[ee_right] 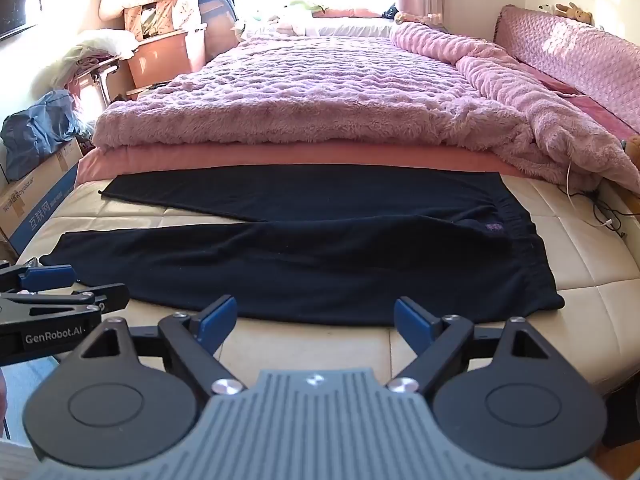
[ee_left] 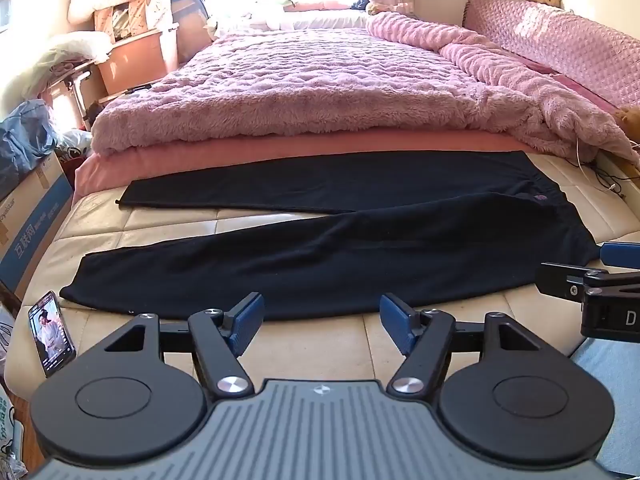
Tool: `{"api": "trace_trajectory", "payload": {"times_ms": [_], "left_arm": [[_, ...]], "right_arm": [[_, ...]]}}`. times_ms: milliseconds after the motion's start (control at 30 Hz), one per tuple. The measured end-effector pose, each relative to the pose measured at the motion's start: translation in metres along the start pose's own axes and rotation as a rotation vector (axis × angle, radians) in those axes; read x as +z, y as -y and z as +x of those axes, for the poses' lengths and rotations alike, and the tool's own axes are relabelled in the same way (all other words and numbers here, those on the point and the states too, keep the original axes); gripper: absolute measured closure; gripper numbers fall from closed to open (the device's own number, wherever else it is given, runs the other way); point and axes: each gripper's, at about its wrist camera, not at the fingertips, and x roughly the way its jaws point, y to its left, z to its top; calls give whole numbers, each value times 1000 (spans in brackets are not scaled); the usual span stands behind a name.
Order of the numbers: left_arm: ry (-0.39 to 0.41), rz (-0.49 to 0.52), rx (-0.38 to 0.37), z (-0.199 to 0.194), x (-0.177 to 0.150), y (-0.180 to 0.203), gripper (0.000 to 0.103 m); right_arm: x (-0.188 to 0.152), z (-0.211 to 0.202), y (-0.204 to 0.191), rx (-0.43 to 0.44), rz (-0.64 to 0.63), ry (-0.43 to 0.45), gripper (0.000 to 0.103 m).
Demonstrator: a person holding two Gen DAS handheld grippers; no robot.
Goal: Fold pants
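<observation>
Dark navy pants [ee_left: 340, 240] lie flat across the cream mattress [ee_left: 320, 344], waistband to the right, both legs spread toward the left. They also show in the right wrist view [ee_right: 320, 256]. My left gripper [ee_left: 322, 320] is open and empty, just in front of the near leg's edge. My right gripper [ee_right: 314, 320] is open and empty, just in front of the near edge close to the waistband. Each gripper shows at the side of the other's view, the right one [ee_left: 600, 276] and the left one [ee_right: 52, 288].
A phone [ee_left: 51, 334] lies on the mattress's near left corner. A fluffy pink blanket [ee_left: 320, 96] covers the bed behind the pants. Cardboard boxes [ee_left: 28, 216] and piled bedding stand at the left. Charging cables [ee_left: 608, 184] lie at the right.
</observation>
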Motion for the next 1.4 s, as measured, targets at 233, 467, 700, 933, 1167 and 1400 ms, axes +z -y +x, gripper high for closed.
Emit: {"api": "trace_trajectory", "payload": {"times_ms": [233, 467, 700, 933, 1167, 1400], "left_arm": [[-5, -2, -3, 0, 0, -1, 25], [-4, -3, -3, -1, 0, -1, 25], [-3, 0, -2, -1, 1, 0, 25], [-4, -1, -2, 0, -2, -6, 25], [0, 8, -4, 0, -3, -12, 25], [5, 8, 4, -3, 1, 1, 25]], "right_arm": [[1, 0, 1, 3, 1, 0, 21], [1, -2, 1, 0, 3, 0, 21], [-3, 3, -2, 3, 3, -3, 21], [-5, 4, -4, 4, 3, -3, 21], [-4, 4, -4, 5, 5, -4, 21], [-5, 8, -7, 5, 5, -3, 21]]}}
